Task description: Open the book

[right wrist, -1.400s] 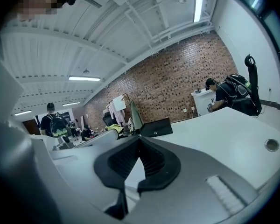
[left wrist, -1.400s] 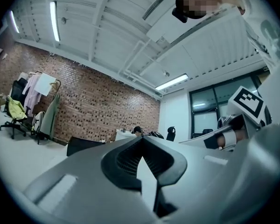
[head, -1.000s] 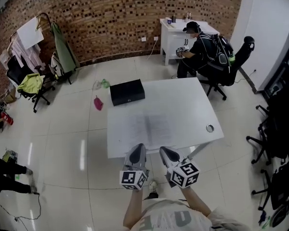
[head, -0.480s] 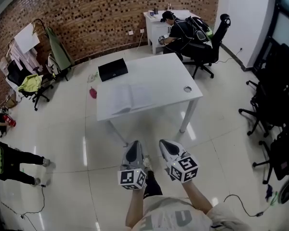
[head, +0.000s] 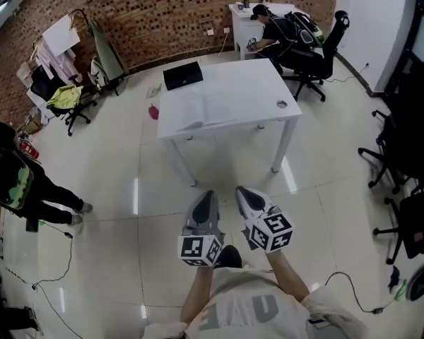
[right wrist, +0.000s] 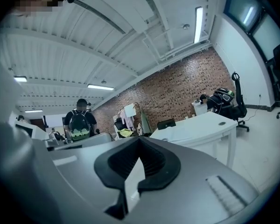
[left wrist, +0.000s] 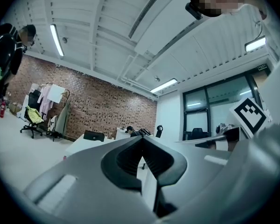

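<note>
An open book (head: 205,110) with pale pages lies flat on the white table (head: 261,83), well ahead of me across the floor. Both grippers hang over the tiled floor, far short of the table. My left gripper (head: 206,199) is shut with nothing in it; in the left gripper view (left wrist: 141,139) its jaws meet at the tips. My right gripper (head: 246,193) is shut and empty too, its jaws closed together in the right gripper view (right wrist: 139,139). Both point level toward the table.
A black case (head: 183,75) sits at the table's far left corner. A person (head: 275,27) sits at a desk by the brick wall. Another person with a green backpack (head: 10,179) stands at left. Office chairs (head: 403,154) line the right side. Cables (head: 49,288) trail on the floor.
I have backed away from the table with both grippers; it now lies farther off across the floor. The person with the backpack has come nearer at the left. Both grippers stayed shut.
</note>
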`<state>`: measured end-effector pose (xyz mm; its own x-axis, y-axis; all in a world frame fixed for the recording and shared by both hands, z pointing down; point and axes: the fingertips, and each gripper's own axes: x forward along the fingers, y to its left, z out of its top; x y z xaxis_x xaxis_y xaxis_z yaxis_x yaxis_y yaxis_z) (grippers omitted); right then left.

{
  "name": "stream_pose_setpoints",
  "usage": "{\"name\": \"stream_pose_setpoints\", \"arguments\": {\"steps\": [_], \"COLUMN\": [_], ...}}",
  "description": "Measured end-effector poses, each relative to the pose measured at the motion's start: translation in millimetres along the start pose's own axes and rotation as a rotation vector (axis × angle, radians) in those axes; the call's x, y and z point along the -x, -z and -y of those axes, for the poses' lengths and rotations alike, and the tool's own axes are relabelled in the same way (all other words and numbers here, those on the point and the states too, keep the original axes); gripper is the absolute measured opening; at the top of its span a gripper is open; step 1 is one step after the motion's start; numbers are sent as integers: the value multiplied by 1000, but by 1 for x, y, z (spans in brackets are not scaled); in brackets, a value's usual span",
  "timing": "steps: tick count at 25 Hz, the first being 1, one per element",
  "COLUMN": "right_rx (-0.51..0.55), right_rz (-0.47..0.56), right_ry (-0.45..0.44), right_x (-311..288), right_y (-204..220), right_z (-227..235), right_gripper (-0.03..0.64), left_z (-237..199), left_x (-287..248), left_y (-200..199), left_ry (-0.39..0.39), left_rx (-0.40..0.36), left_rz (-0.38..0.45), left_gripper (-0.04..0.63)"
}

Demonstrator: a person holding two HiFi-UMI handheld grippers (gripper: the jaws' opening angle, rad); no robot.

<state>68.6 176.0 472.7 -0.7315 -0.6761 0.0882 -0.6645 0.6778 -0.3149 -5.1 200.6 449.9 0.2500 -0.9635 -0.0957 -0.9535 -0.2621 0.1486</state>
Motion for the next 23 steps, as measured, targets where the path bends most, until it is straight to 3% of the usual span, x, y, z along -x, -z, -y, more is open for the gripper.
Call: {"name": "stream_pose_setpoints", "arguments": {"steps": [7,23], "right_rx": [4,37], "right_rz": [30,14], "right_ry": [-26,-27], "right_x": [19,28], "right_y": [-2,4], "right_z": [-22,-37], "right_gripper": [3,3], "left_z": [2,-4], "left_x": [26,32], "left_y": [-6,-8], "left_ry": [-21,-40], "left_rx": [-16,-29], "left_rz": [4,-5], "left_gripper": [18,18]}}
